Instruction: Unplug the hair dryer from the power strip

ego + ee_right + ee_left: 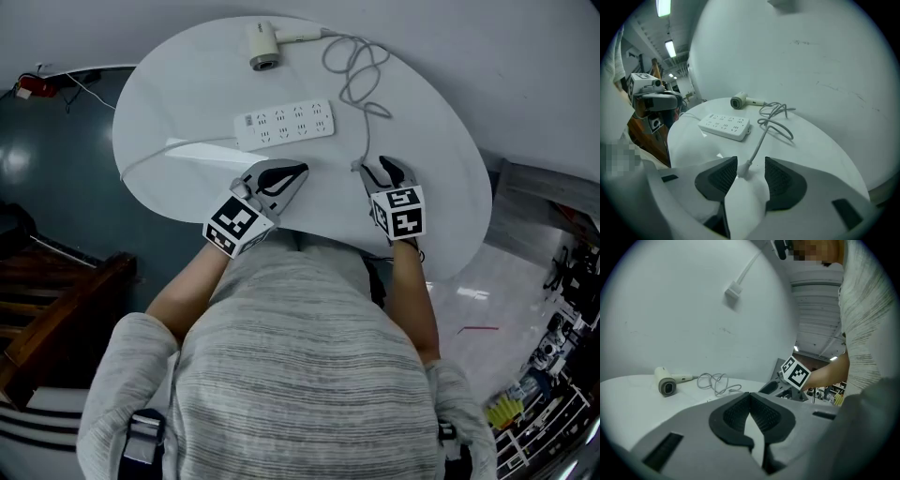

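**Plug lies clear of the strip: handling notes**

My right fingers stand apart. The plug lies loose between them, well apart from the power strip. My left fingers are closed on nothing. The hair dryer lies at the tabletop's far edge. Judgement: the plug is small, rigid, light and probably smooth-sided. Take it by the body, never by the limp cord.

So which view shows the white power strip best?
The head view: the white rectangular power strip lies whole, seen from above, with nothing plugged in. The right gripper view shows it slanted; the left gripper view misses it.
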Tool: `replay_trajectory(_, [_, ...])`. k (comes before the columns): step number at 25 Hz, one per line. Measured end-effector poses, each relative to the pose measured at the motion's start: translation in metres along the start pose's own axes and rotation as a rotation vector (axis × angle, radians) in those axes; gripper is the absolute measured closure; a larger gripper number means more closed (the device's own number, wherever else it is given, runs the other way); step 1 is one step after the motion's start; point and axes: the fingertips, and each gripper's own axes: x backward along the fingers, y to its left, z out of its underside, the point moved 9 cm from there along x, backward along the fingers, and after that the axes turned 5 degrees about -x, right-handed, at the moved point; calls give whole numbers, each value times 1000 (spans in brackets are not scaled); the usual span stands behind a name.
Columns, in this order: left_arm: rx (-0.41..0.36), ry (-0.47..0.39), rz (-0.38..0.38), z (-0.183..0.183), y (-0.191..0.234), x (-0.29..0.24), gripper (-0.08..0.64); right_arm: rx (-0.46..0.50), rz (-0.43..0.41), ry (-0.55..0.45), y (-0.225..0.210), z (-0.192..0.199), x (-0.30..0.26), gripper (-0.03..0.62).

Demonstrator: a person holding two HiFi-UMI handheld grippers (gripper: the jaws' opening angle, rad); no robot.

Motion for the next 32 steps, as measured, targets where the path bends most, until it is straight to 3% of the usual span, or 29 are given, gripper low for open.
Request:
replay_trajectory(9, [28, -10, 65, -2, -13, 1, 552, 20, -57, -159, 34, -7, 49, 422])
replay_trajectory(12, [27, -6, 78, -3, -16, 2, 552, 44, -85, -189, 48, -7, 55, 496])
replay_trajectory(22, [38, 16, 114, 3, -19, 6, 552, 22, -182, -246, 81, -11, 55, 563])
replay_trajectory(32, [31, 9, 122, 1, -21, 10, 552, 53, -177, -259, 90, -18, 58, 568])
